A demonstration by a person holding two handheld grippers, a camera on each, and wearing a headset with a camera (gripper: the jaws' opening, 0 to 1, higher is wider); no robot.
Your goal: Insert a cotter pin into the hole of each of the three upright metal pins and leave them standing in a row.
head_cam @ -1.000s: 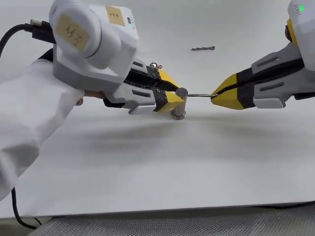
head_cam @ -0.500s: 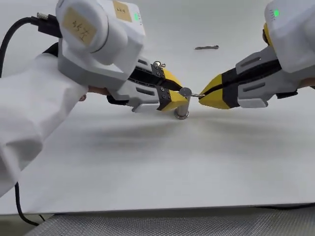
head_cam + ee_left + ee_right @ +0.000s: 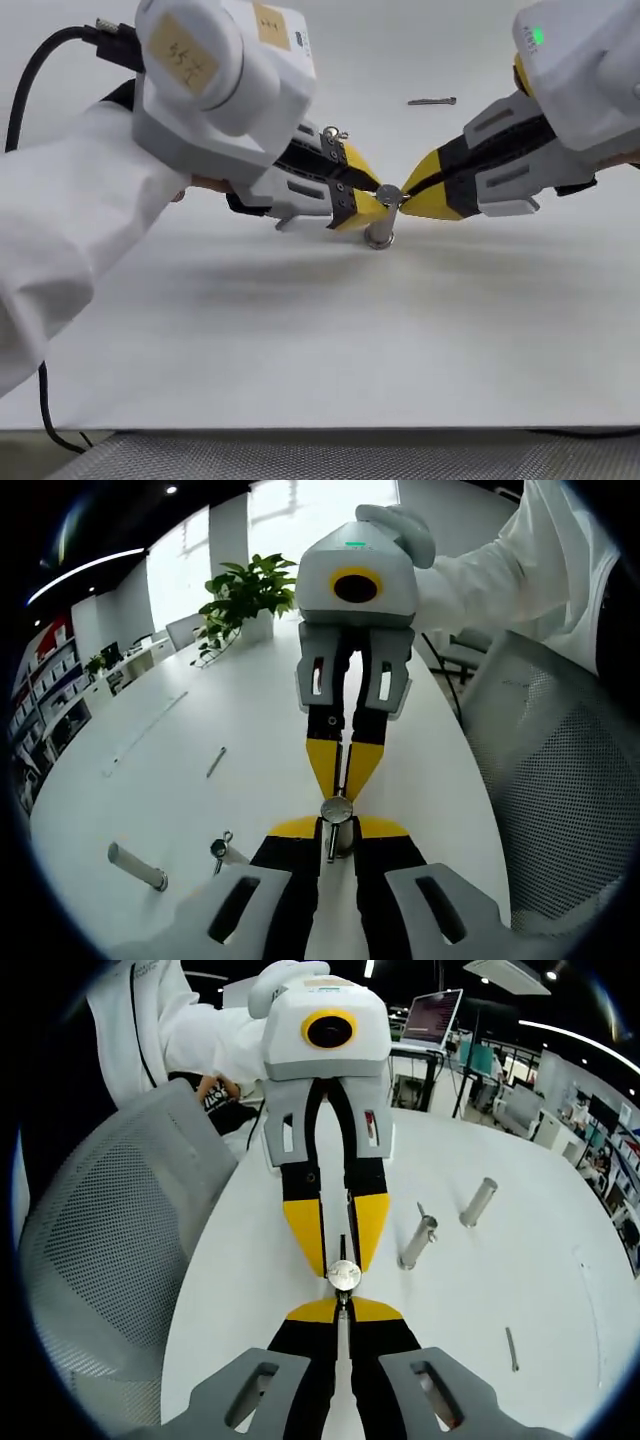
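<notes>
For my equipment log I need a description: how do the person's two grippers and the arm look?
The left gripper and the right gripper have light grey bodies and black tongs tipped in yellow. The left one bears tan handwritten labels and has a black cable; the right one shows a green light. The arm wears a white sleeve.

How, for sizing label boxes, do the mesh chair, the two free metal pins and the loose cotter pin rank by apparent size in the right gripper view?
Largest: mesh chair, though nearest the camera.
Next: fitted pin and bare pin, look alike.
Smallest: loose cotter pin.
</notes>
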